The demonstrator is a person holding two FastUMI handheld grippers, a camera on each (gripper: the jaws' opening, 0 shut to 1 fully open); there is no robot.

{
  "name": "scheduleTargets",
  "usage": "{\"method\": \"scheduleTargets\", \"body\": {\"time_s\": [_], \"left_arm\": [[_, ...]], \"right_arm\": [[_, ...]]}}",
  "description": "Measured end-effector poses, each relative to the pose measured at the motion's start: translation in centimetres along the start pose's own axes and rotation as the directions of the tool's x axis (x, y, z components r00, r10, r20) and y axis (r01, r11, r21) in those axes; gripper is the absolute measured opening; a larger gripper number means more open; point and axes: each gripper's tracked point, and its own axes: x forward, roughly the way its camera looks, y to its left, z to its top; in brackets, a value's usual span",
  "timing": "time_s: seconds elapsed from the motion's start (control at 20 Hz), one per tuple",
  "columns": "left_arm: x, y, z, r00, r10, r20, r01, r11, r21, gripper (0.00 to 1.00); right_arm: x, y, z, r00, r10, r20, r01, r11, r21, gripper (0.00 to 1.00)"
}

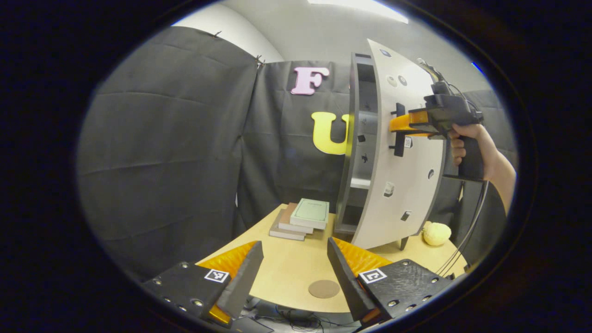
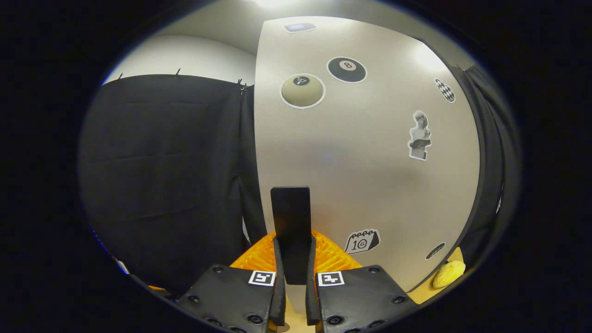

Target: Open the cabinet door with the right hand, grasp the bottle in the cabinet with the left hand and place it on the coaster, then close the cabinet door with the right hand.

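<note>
Your right gripper [image 2: 293, 277] clamps the door handle [image 2: 291, 217]; left gripper [image 1: 294, 270] wide. Pull crookedly and the handle could slip free.

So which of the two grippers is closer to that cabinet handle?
Right. The right gripper is shut on the handle of the door. The left gripper hangs open, back over the table near the coaster.

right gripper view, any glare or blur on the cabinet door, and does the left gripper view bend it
Right gripper view: soft glare patches on the upper cabinet door from ceiling light, stickers sharp, the handle between the right gripper fingers slightly soft. Left gripper view: fisheye bows the door's edge into a curve; even lighting, no blur.
</note>
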Motion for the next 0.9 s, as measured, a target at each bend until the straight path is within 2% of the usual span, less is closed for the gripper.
{"method": "scheduleTargets", "body": {"time_s": [0.25, 0.3, 0.35, 0.6, 0.9], "left_arm": [[0.0, -1.1, -0.5, 1.0, -0.012, -0.005, 0.012, 0.999, 0.045, 0.84], [0.2, -1.3, -0.6, 1.0, -0.015, -0.007, 0.015, 0.999, 0.05, 0.86], [0.3, -1.5, -0.6, 1.0, -0.021, -0.011, 0.021, 0.998, 0.051, 0.84], [0.7, -2.5, -1.1, 0.998, -0.056, -0.025, 0.057, 0.998, 0.04, 0.84], [1.4, -3.7, -1.1, 0.994, -0.106, -0.03, 0.108, 0.99, 0.086, 0.84]], "right_arm": [[-0.4, -0.4, -0.1, 1.0, 0.021, 0.01, -0.021, 1.0, -0.003, 0.19], [-0.6, -0.5, -0.1, 1.0, 0.02, 0.011, -0.02, 1.0, -0.005, 0.19], [-0.6, -0.5, 0.0, 1.0, 0.018, 0.012, -0.018, 1.0, -0.005, 0.19], [-1.0, -1.0, 0.1, 1.0, 0.02, 0.007, -0.02, 1.0, 0.001, 0.19], [-1.1, -1.6, 0.8, 1.0, -0.016, 0.01, 0.016, 1.0, 0.016, 0.19]]}}
